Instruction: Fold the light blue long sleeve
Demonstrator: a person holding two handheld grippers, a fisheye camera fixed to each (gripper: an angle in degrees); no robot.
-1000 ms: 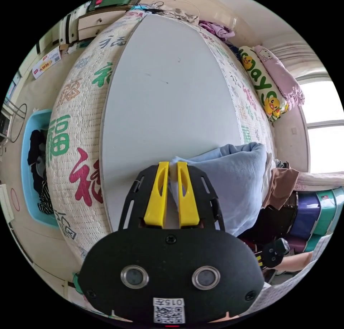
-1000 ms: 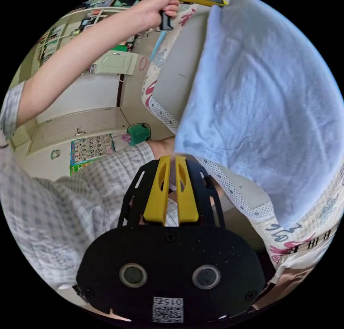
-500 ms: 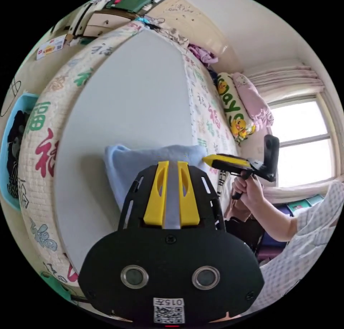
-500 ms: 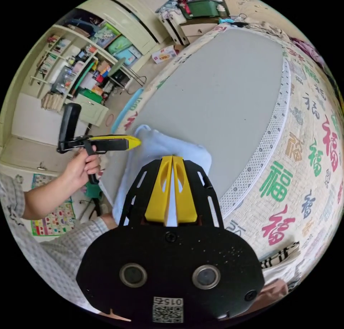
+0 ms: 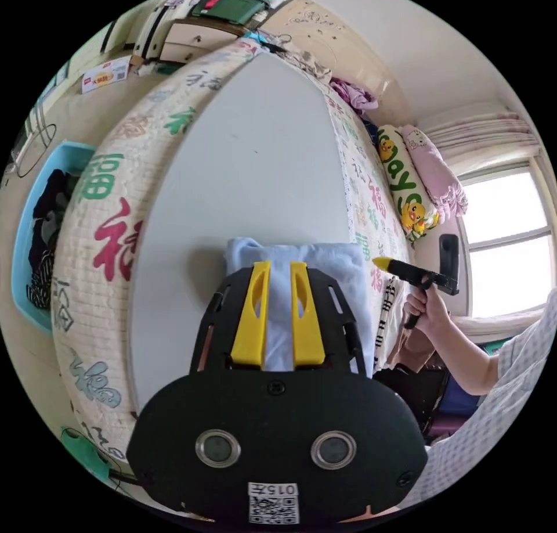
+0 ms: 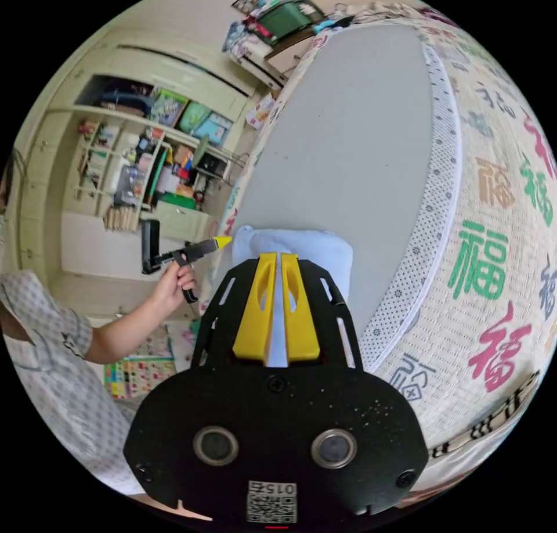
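Observation:
The light blue long sleeve (image 5: 307, 260) lies as a small folded bundle on the grey board (image 5: 249, 167), near its close edge. My left gripper (image 5: 280, 264) hovers over it, jaws a little apart, with only cloth lying below the gap. In the right gripper view the garment (image 6: 301, 247) sits just beyond my right gripper (image 6: 278, 257), whose jaws are nearly touching and hold nothing. The right gripper (image 5: 383, 263) also appears in the left gripper view, beside the bundle's right edge. The left gripper (image 6: 223, 241) shows just left of the bundle, apart from it.
The grey board (image 6: 348, 150) rests on a quilted bed cover (image 5: 98, 219) printed with characters. A blue basket (image 5: 23, 254) of dark clothes stands on the floor at the left. Pillows (image 5: 406, 190) lie by the window. Shelves (image 6: 133, 167) and the person's hand (image 6: 174, 280) are nearby.
A second ago both grippers held the garment up, hanging. Now it lies folded on the board, both have let go, and the hands have drawn back from it.

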